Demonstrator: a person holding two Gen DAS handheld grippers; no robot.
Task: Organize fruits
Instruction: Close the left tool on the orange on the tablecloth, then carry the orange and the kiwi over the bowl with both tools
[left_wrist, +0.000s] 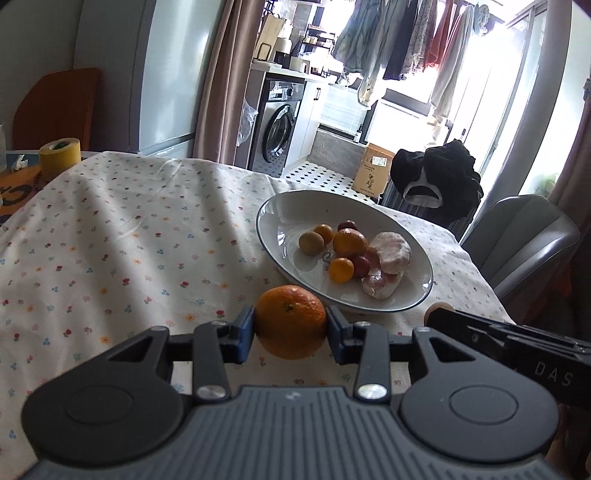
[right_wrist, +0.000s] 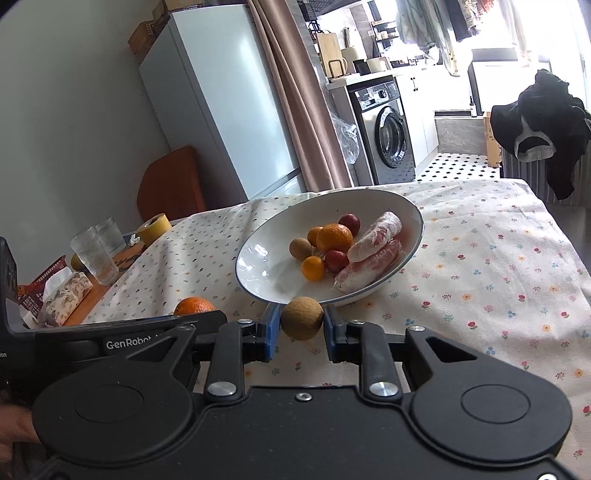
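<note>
My left gripper (left_wrist: 290, 328) is shut on a large orange (left_wrist: 290, 322), held just in front of the white plate (left_wrist: 273, 214). My right gripper (right_wrist: 301, 324) is shut on a small brown round fruit (right_wrist: 301, 318), just before the plate's near rim (right_wrist: 247, 254). The plate holds an orange (left_wrist: 349, 242), small oranges, dark red fruits, a brown fruit (left_wrist: 311, 242) and two plastic-wrapped pink pieces (left_wrist: 391, 251). The left gripper's orange also shows in the right wrist view (right_wrist: 194, 306), behind the left gripper's body.
A floral tablecloth (left_wrist: 129, 240) covers the table. A yellow tape roll (left_wrist: 60, 155), drinking glasses (right_wrist: 94, 254) and a tissue pack (right_wrist: 64, 299) sit at the table's left end. A grey chair (left_wrist: 524, 240) stands at the right; a washing machine (left_wrist: 279, 125) is beyond.
</note>
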